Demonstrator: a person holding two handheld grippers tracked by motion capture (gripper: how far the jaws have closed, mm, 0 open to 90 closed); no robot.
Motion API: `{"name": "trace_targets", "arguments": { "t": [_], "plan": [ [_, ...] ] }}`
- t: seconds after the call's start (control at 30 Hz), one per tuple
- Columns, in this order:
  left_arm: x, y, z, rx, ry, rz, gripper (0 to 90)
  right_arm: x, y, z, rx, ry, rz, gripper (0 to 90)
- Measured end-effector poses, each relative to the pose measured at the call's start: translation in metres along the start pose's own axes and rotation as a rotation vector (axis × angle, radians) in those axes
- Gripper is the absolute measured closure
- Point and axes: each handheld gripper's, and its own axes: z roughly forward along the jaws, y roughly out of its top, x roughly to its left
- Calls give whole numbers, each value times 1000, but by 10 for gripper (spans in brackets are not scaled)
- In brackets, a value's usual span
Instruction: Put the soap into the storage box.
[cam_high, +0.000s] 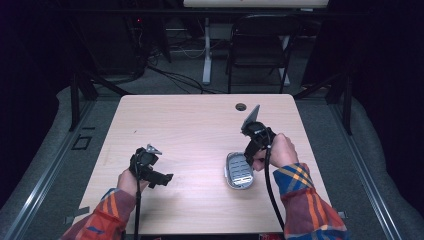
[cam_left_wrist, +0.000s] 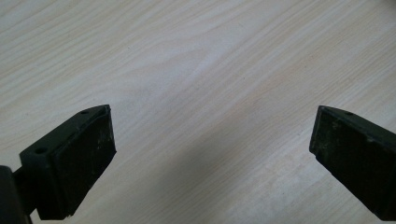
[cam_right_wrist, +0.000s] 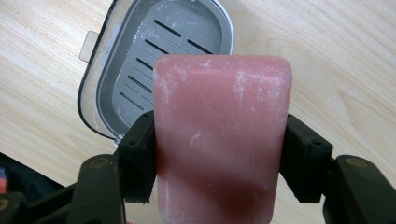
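A pink bar of soap (cam_right_wrist: 222, 135) is clamped between the black jaws of my right gripper (cam_right_wrist: 219, 158), which is shut on its two long sides. Just beyond and below the bar lies a grey soap dish (cam_right_wrist: 140, 70) with a slotted floor, nothing in it. In the high view the right gripper (cam_high: 252, 150) hangs over the dish (cam_high: 239, 171) at the table's right half. My left gripper (cam_high: 165, 178) rests low at the front left, pointing right. Its jaws stand wide apart over bare wood (cam_left_wrist: 210, 135), holding nothing.
The light wooden table (cam_high: 190, 125) has a small round cable hole (cam_high: 241, 106) near its far edge. Beyond the table stand a dark folding chair (cam_high: 260, 45) and a white table leg (cam_high: 206, 50) on the floor.
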Motion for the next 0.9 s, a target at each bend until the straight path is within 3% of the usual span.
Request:
{"name": "trace_targets", "arguments": {
  "t": [0.33,0.73,0.83,0.9],
  "plan": [
    [-1,0,-1,-5,-2,3,2,6,5,4,31,-7,-22,371],
    [-2,0,-1,-6,-6,11,2,20,18,22,79,-13,-37,371],
    [-2,1,-1,-6,-5,15,2,21,20,25,98,-20,-32,371],
    [-2,1,-2,-8,-5,15,2,23,20,29,76,-24,-4,371]
  ]
}}
